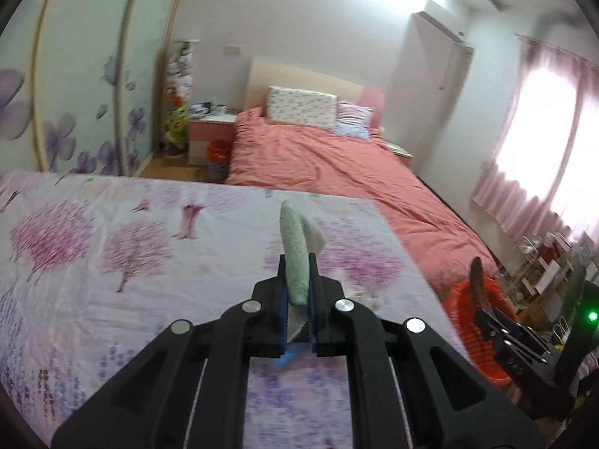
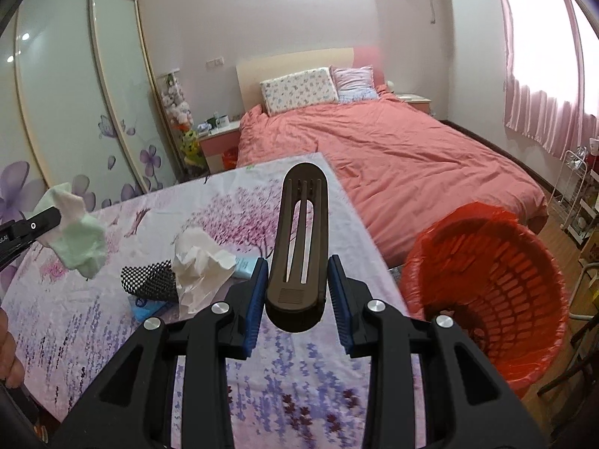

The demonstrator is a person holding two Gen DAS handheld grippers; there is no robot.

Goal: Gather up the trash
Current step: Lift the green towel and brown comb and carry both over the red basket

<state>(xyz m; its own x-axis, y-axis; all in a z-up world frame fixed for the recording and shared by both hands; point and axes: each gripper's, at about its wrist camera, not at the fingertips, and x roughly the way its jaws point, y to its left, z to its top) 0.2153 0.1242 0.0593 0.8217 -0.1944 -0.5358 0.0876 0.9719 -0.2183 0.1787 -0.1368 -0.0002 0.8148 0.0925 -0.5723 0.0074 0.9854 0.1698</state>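
My left gripper (image 1: 297, 262) is shut on a pale green and white cloth wad (image 1: 295, 250), held above the floral-covered table (image 1: 112, 262). The wad also shows in the right wrist view (image 2: 80, 239) at the far left. My right gripper (image 2: 297, 265) is shut on a long dark brown slotted plastic piece (image 2: 301, 239), which sticks up above the table's right side. The red-lined basket bin (image 2: 486, 280) stands on the floor right of the table; in the left wrist view the bin (image 1: 471, 321) sits behind the right gripper. A crumpled white paper (image 2: 198, 269) and a black mesh item (image 2: 149, 280) lie on the table.
A pale blue tube (image 2: 245, 265) and a blue packet (image 2: 144, 310) lie by the paper. A bed with a pink cover (image 2: 393, 157) stands behind the table. A sliding wardrobe (image 2: 75, 93) lines the left wall. A white wire rack (image 2: 576, 194) stands at the right under the curtains.
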